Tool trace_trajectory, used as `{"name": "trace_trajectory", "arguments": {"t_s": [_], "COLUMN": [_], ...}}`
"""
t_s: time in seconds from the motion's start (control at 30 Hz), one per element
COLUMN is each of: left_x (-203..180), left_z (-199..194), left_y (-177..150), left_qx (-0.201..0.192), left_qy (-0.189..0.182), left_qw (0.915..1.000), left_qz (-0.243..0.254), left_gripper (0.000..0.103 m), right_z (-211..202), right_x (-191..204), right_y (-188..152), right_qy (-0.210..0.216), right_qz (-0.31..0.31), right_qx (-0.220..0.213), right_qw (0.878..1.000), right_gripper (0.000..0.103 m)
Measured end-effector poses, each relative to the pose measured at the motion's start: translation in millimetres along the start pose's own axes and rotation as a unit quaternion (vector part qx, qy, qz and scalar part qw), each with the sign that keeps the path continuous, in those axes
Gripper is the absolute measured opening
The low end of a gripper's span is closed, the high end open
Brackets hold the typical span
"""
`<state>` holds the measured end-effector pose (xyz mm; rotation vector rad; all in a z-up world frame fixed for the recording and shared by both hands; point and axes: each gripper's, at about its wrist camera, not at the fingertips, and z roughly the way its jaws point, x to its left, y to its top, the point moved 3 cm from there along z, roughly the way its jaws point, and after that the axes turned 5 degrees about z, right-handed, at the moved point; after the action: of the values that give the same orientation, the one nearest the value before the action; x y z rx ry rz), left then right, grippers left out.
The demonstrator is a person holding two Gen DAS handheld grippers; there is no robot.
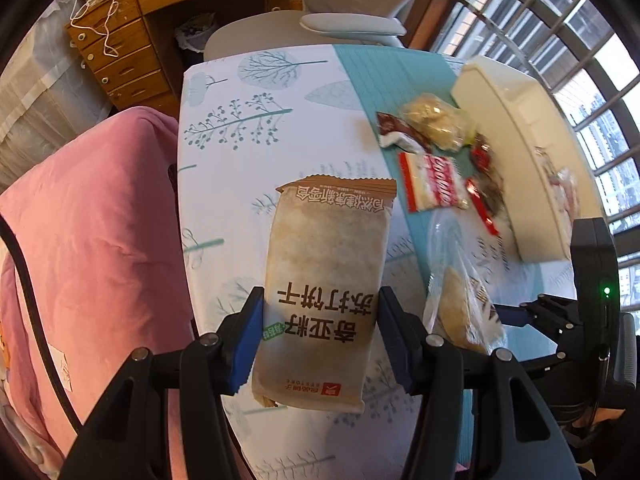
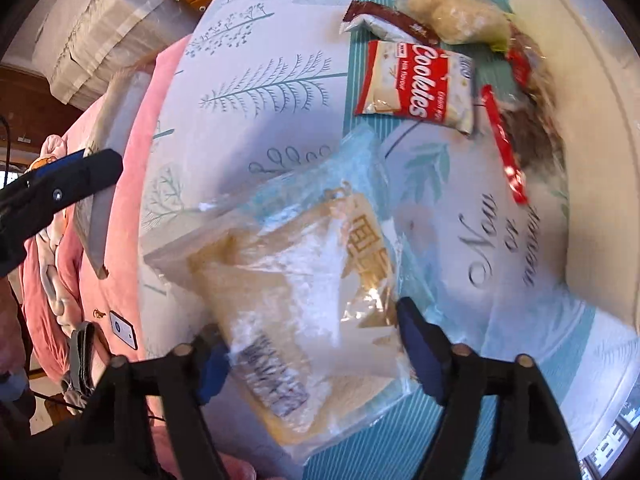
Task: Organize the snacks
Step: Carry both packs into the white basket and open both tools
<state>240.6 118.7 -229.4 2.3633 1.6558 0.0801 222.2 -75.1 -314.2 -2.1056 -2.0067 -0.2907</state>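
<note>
The left wrist camera looks steeply down along its fingers from well above the table (image 1: 248, 128), so the chair (image 1: 320, 8) and windows appear at the top of the frame. The right wrist camera also faces down but is nearer to the table (image 2: 248, 120). Both views share the Cookies packet (image 1: 434, 188) (image 2: 416, 84) and the white tray (image 1: 516, 152) (image 2: 592, 160) at right.

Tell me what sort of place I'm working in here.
Probably a bedroom or home study: a wooden desk with brass-handled drawers, a pale grey office chair, and pink plush bedding beside the tree-print tablecloth.
</note>
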Motion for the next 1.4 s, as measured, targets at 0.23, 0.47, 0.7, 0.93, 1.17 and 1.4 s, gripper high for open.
{"name": "trace_trajectory", "arguments": {"t_s": [0.23, 0.47, 0.7, 0.93, 1.17, 1.4], "left_x": [-16, -32, -55, -97, -154, -217], "left_z": [-24, -39, -51, -57, -59, -58], "left_y": [-18, -37, -47, -50, -38, -12], "left_qx": [-0.025, -0.021, -0.025, -0.01, -0.004, -0.003], "left_qy": [-0.016, -0.019, -0.028, -0.02, -0.02, -0.032], "left_qw": [0.9996, 0.9996, 0.9992, 0.9994, 0.9991, 0.9991], "left_qz": [0.001, 0.004, -0.013, -0.027, -0.036, -0.027], "left_gripper": [0.054, 0.054, 0.054, 0.054, 0.054, 0.054], "right_z": [-18, -32, -51, -95, -154, -202], "right_x": [18, 23, 6, -29, -62, -111], "right_y": [-55, -89, -113, -127, -127, -112], "right_qy": [0.008, 0.071, 0.097, 0.112, 0.116, 0.107], "right_qz": [0.022, 0.047, 0.075, 0.088, 0.053, 0.018], "right_qx": [-0.015, -0.017, -0.008, -0.012, -0.046, -0.072], "right_qw": [1.0, 0.996, 0.992, 0.99, 0.991, 0.992], "right_gripper": [0.059, 0.056, 0.056, 0.056, 0.056, 0.056]}}
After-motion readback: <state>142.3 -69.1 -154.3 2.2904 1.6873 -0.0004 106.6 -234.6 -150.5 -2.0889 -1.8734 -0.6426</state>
